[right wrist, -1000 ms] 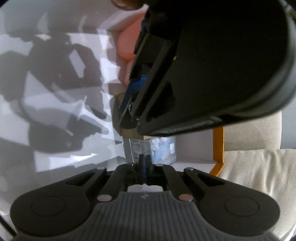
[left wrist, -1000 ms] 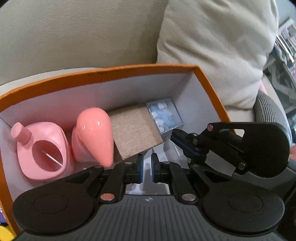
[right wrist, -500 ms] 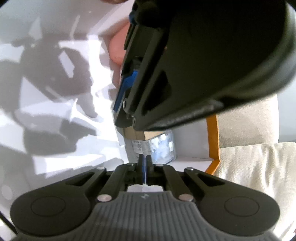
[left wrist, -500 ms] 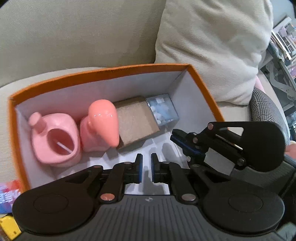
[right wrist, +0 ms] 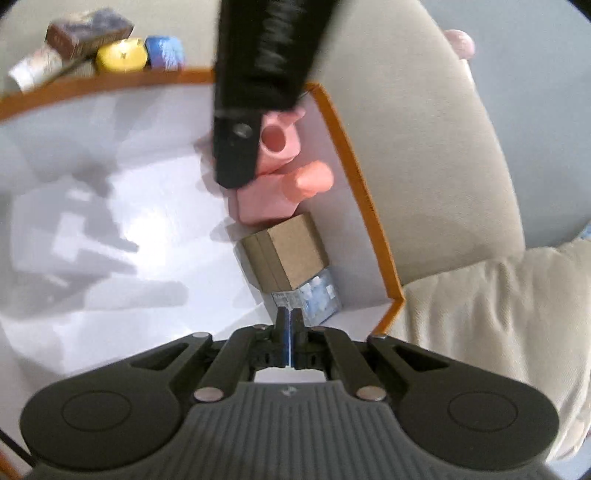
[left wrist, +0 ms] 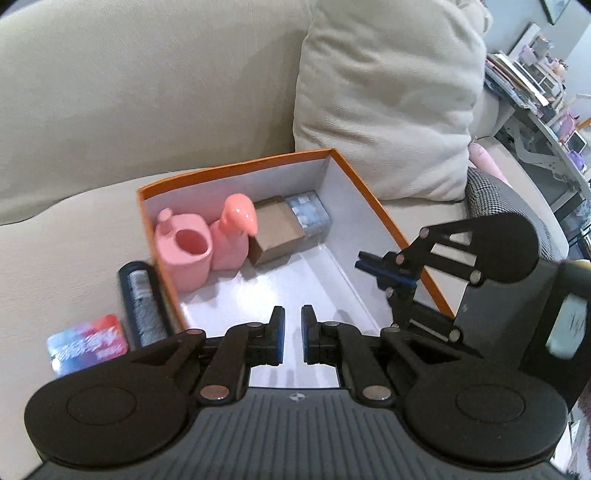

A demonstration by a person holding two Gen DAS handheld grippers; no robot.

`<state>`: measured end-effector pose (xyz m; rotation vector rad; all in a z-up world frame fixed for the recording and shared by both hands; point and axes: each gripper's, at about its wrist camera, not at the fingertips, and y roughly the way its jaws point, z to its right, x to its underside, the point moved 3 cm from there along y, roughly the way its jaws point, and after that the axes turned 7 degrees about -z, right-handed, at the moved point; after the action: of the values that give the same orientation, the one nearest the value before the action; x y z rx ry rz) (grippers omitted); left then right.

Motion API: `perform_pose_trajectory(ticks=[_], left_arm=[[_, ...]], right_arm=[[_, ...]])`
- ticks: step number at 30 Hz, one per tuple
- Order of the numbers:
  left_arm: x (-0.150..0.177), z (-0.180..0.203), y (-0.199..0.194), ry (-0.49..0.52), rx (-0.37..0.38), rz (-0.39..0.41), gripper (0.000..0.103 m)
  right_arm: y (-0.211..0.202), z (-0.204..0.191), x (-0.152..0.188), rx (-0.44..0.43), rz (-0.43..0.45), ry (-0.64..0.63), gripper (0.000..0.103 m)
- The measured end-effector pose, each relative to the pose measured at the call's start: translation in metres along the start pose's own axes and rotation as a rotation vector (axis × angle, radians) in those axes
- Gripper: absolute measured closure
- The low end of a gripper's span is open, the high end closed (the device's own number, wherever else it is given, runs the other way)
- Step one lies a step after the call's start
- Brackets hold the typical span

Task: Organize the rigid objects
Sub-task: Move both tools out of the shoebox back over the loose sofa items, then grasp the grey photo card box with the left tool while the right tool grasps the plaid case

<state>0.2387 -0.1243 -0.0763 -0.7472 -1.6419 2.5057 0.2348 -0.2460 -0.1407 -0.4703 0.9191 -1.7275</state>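
An orange-rimmed box (left wrist: 236, 168) with a white inside sits on a beige sofa. Along its far wall stand a pink holder with a hole (left wrist: 183, 254), a pink flamingo-shaped piece (left wrist: 236, 230), a brown cardboard box (left wrist: 277, 230) and a clear box of pale bits (left wrist: 309, 212). My left gripper (left wrist: 292, 334) is slightly open and empty, above the box's near end. My right gripper (right wrist: 289, 338) is shut and empty, over the box's right side; it also shows in the left wrist view (left wrist: 384, 273). The same items show in the right wrist view: holder (right wrist: 279, 142), flamingo (right wrist: 288, 192), cardboard box (right wrist: 291, 253), clear box (right wrist: 317, 297).
Outside the box's left wall lie a dark cylinder (left wrist: 142, 306) and a red-blue card pack (left wrist: 88, 345). In the right wrist view a brown box (right wrist: 88, 31), a yellow piece (right wrist: 122, 55) and a blue piece (right wrist: 164, 51) lie beyond the rim. A cushion (left wrist: 388, 96) leans behind.
Both grippers have pulled back and up from the box; the items look smaller. The left gripper body has moved off the right camera's view, uncovering the row of items.
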Motion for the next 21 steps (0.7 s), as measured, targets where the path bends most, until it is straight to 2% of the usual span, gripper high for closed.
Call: perform_pose_trajectory(ticks=[6,10,16,21], left_arm=[[0.038,-0.003,-0.037,0.011,-0.038,0.050,0.095],[0.070,-0.021,-0.062,-0.021,-0.074,0.090,0.095],[0.123,-0.061,-0.092,-0.127,-0.146,0.151,0.095],[0.157,-0.096,-0.102,-0.259,-0.157,0.165,0.095]], right_arm=[[-0.054,-0.003,-0.008,0.006,0.041,0.157,0.103],[-0.085,-0.005,-0.016,-0.021,0.082,0.352,0.103],[-0.121,-0.014,-0.034,-0.142,0.173,0.694,0.103],[-0.130,-0.042,-0.061,-0.243,0.185,0.857,0.102]])
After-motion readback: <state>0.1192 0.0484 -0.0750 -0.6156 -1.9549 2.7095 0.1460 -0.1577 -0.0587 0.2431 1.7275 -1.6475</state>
